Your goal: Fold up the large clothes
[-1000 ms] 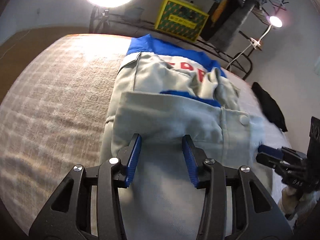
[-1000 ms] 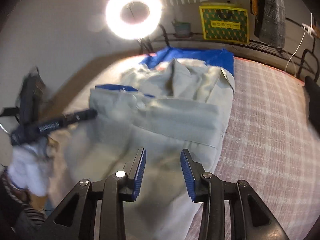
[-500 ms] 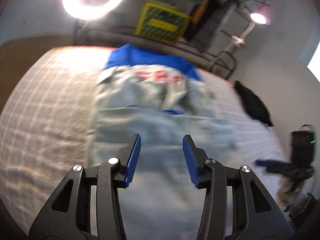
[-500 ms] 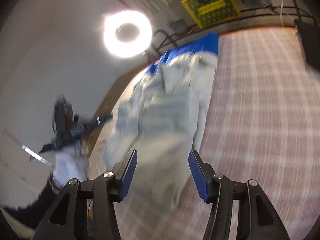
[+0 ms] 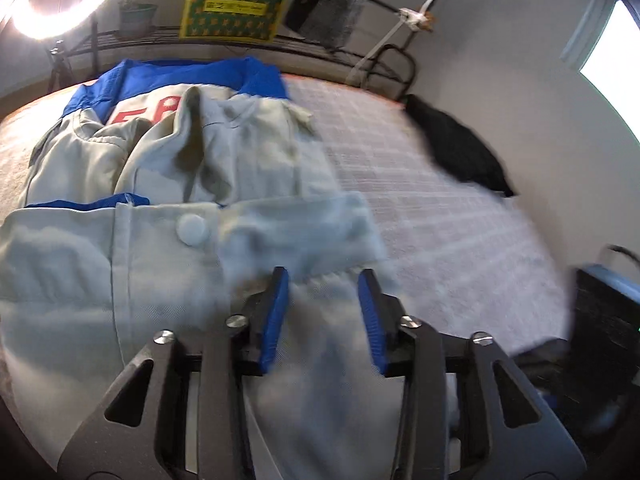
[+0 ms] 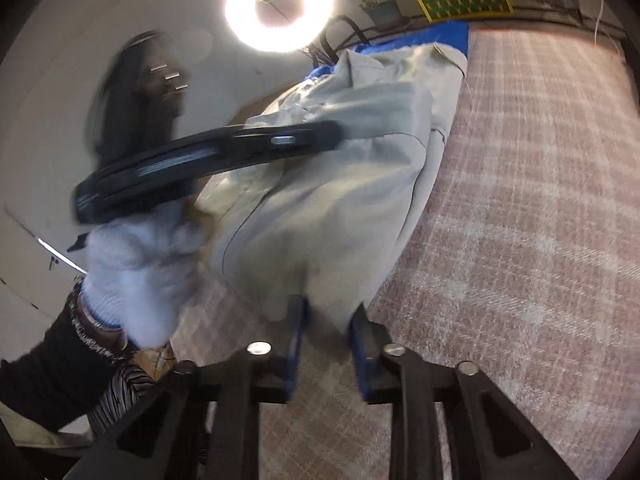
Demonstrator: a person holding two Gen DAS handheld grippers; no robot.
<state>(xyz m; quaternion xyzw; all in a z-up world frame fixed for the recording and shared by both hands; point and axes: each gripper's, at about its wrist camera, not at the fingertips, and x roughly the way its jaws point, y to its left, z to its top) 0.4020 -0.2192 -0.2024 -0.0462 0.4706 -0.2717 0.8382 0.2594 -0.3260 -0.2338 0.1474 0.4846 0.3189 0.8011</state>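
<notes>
I have the grey jacket (image 5: 168,216) lying partly folded on the checked blanket (image 5: 440,216), its blue collar end (image 5: 192,76) toward the far side where the ring lamp (image 5: 52,4) and the yellow box (image 5: 236,4) stand. My left gripper (image 5: 323,312) sits low over the near part of the jacket with its blue fingers (image 5: 274,320) spread apart and cloth showing between them, nothing pinched that I can make out. A white snap button (image 5: 193,230) sits on the folded-over band just beyond and to the left of it. A black cloth (image 5: 460,152) lies well apart on the right of the blanket. From my right wrist camera, the right gripper (image 6: 328,344) is at the near corner of the jacket (image 6: 336,184), and the hem hangs down between its two fingers (image 6: 296,344); the picture is blurred there, so I cannot tell whether they are actually clamped on the cloth. In that same view my left gripper (image 6: 328,136) reaches across the top of the jacket, held by a white-gloved hand (image 6: 140,264).
</notes>
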